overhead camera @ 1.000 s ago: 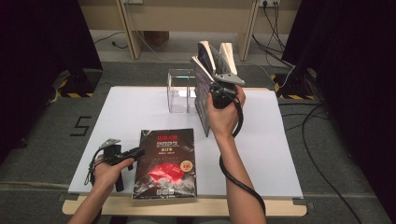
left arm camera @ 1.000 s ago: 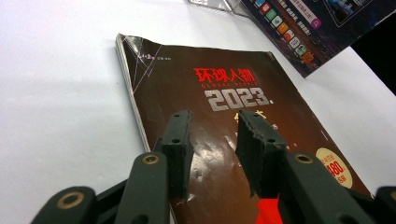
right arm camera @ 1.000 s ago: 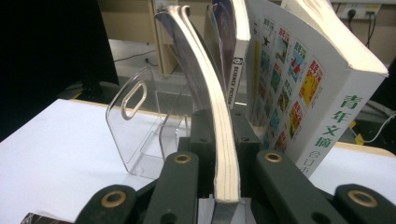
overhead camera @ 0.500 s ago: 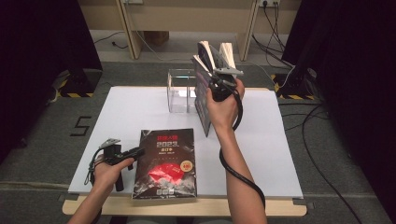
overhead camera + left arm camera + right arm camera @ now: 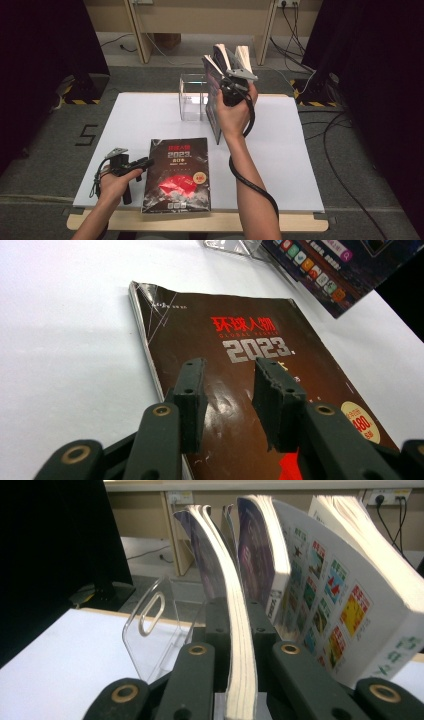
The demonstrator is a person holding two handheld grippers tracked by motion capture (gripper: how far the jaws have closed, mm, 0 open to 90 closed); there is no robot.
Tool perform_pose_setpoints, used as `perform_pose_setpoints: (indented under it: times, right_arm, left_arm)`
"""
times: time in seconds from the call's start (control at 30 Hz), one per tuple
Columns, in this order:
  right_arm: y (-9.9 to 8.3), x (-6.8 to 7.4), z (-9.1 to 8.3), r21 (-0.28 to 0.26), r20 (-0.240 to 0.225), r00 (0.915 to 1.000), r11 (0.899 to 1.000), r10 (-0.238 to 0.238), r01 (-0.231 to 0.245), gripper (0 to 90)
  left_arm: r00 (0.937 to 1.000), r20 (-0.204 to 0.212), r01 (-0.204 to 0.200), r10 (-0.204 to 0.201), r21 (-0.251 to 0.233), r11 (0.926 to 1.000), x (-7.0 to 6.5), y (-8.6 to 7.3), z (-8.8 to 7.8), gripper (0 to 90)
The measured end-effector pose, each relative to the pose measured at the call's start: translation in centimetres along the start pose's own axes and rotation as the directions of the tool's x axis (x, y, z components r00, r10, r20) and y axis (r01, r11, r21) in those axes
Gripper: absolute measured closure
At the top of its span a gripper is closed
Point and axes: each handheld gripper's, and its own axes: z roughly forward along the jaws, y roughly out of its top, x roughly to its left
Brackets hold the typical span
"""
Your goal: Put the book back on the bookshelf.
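One magazine (image 5: 240, 645) between right fingers (image 5: 216, 625)

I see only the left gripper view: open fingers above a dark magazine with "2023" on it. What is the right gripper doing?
Observer: The right gripper is shut on a thin magazine that stands upright on its edge.
Operator: Is anything next to that magazine?
Observer: In the right gripper view, a thick book with colourful pictures stands on its right and a clear holder on its left.
Operator: Where on the table is this?
Observer: In the high view it is at the far middle of the white table, well beyond your dark magazine.
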Motion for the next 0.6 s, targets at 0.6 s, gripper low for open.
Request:
perform_pose_setpoints:
  times: [0.6]
  right_arm:
    - [1.0, 0.4, 2.4, -0.063, 0.037, 0.9992, 0.998, 0.017, -0.015, 84.4]
  left_arm:
    - [1.0000, -0.001, 0.002, -0.002, -0.002, 1.0000, 0.2, 0.0, 0.0, 64.6]
